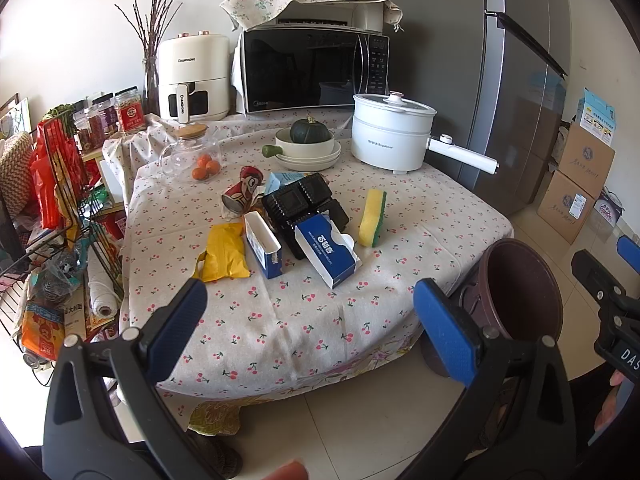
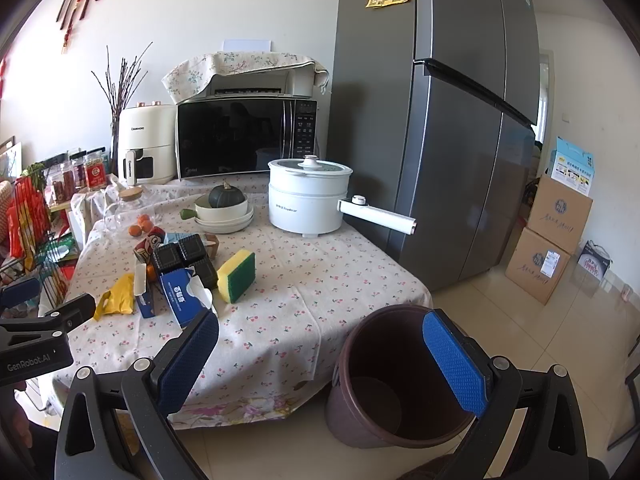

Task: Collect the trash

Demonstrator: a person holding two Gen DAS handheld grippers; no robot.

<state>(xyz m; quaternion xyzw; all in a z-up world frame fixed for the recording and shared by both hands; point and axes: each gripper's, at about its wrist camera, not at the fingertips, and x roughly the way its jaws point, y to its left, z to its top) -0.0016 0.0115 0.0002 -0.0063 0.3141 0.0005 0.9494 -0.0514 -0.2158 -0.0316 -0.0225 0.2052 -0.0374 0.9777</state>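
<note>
Trash lies in the middle of the table: a yellow bag (image 1: pixel 224 254), two blue and white cartons (image 1: pixel 262 246) (image 1: pixel 328 250), a black plastic tray (image 1: pixel 302 204), a red can on its side (image 1: pixel 242 192) and a yellow-green sponge (image 1: pixel 373 217). A brown bin (image 2: pixel 394 376) stands on the floor at the table's near right corner. My left gripper (image 1: pixel 308 324) is open and empty, in front of the table's near edge. My right gripper (image 2: pixel 320 360) is open and empty, beside the bin; it also shows in the left wrist view (image 1: pixel 616 276).
A white electric pot (image 1: pixel 390 132) with a long handle, plates with a squash (image 1: pixel 310 144), a glass jar with oranges (image 1: pixel 196 156), a microwave (image 1: pixel 314 70) and an air fryer (image 1: pixel 194 76) stand at the back. A cluttered wire rack (image 1: pixel 60 216) is left; fridge (image 2: pixel 448 120) and boxes (image 2: pixel 548 240) right.
</note>
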